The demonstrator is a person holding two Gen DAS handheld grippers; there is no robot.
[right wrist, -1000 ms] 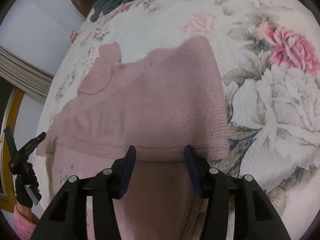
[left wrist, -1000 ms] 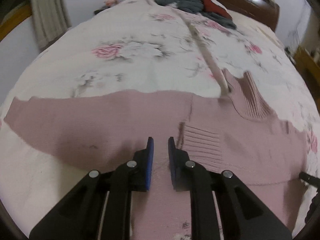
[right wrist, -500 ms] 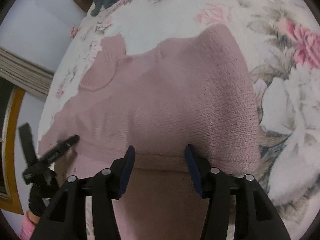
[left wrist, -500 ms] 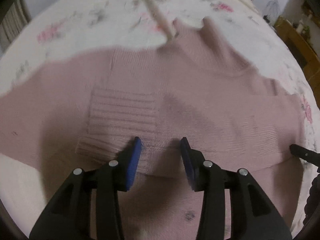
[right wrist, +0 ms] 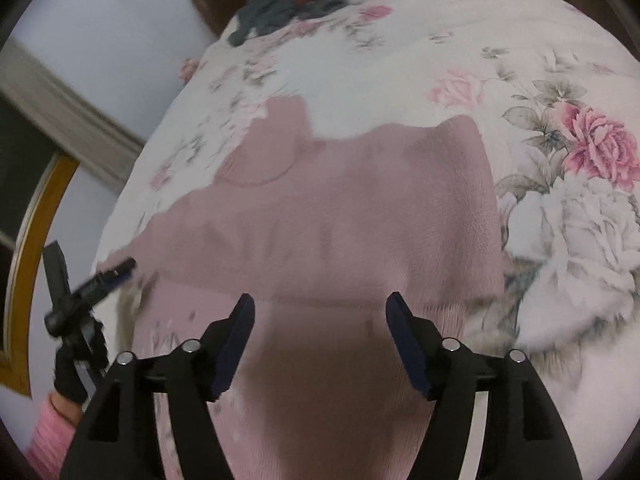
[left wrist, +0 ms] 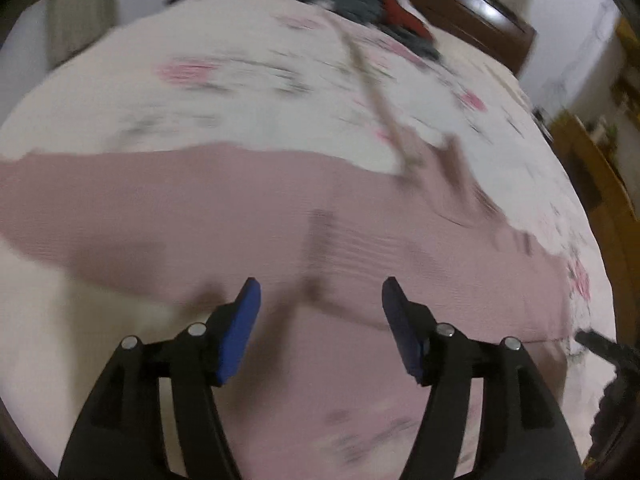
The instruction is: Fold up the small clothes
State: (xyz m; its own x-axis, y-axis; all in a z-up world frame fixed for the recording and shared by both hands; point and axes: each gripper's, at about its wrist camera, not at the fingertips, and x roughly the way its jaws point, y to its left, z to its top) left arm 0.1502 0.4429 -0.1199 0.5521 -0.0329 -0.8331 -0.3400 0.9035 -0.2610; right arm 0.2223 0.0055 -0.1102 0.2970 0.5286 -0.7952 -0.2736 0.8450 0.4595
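Observation:
A dusty pink knitted sweater (left wrist: 248, 208) lies flat on a floral bedspread (left wrist: 248, 92), with a sleeve folded across its body and the ribbed collar (right wrist: 276, 148) pointing away. My left gripper (left wrist: 320, 300) hovers open over the sweater's near part, nothing between its blue pads. My right gripper (right wrist: 320, 316) is open too, above the folded sleeve's edge on the other side. The left gripper (right wrist: 92, 280) also shows at the left edge of the right wrist view, held by a hand in a pink sleeve (right wrist: 48, 436). The left wrist view is blurred by motion.
A heap of grey and red clothes (left wrist: 368, 12) lies at the far end of the bed by a dark wooden headboard (left wrist: 480, 12). A pale strip (left wrist: 372, 88) runs across the bedspread toward the collar. Wooden furniture (left wrist: 600, 168) stands right of the bed.
My left gripper went from nearly shut to wide open and swung over the sweater. My right gripper stayed open and pulled back a little, so more bedspread shows.

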